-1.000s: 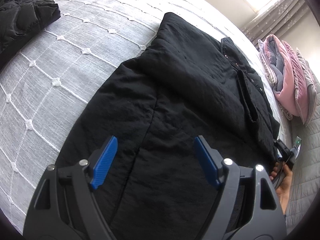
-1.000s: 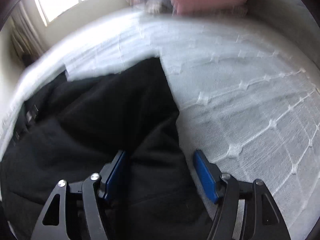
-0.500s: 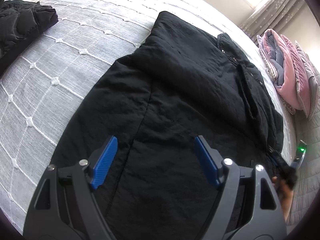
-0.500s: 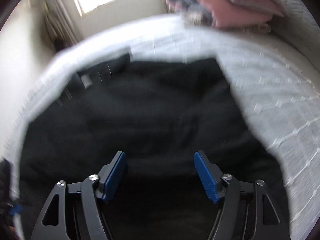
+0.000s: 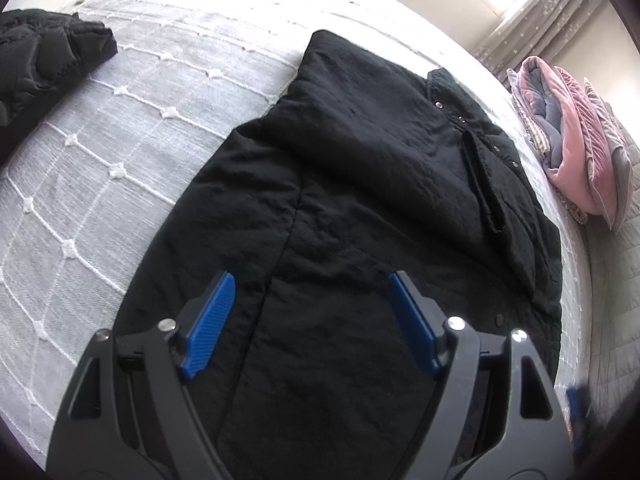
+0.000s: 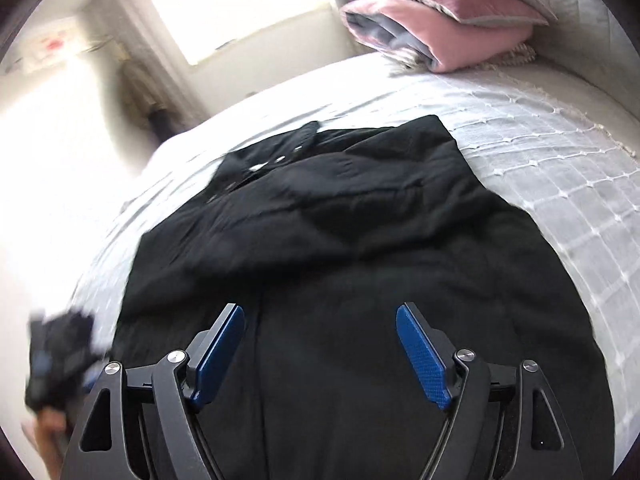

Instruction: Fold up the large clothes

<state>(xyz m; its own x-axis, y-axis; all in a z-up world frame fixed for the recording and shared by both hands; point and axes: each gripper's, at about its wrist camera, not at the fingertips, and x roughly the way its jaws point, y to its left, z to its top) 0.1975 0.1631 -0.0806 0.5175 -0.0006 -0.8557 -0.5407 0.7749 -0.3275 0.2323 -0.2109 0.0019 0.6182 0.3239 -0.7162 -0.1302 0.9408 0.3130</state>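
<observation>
A large black jacket [image 5: 360, 208] lies spread flat on the bed, its snap-button front and collar at the far end. My left gripper [image 5: 310, 300] hovers open over the jacket's near part, with nothing between its blue pads. My right gripper [image 6: 320, 332] also hangs over the jacket [image 6: 340, 240]; its jaws are opening and hold nothing. In the right wrist view the left gripper [image 6: 60, 356] shows as a blur at the lower left, with a hand under it. The right gripper [image 5: 576, 400] is a blurred blue patch at the left wrist view's lower right.
The bed has a grey cover with a white knotted grid [image 5: 100, 140]. A second black padded garment [image 5: 40, 64] lies at the far left. Folded pink and grey bedding [image 6: 436, 28] sits at the bed's head. A bright window with curtains [image 6: 240, 12] is behind.
The right gripper has swung from the jacket's right edge to over its middle, rising and widening its jaws. The left gripper has stayed over the same spot.
</observation>
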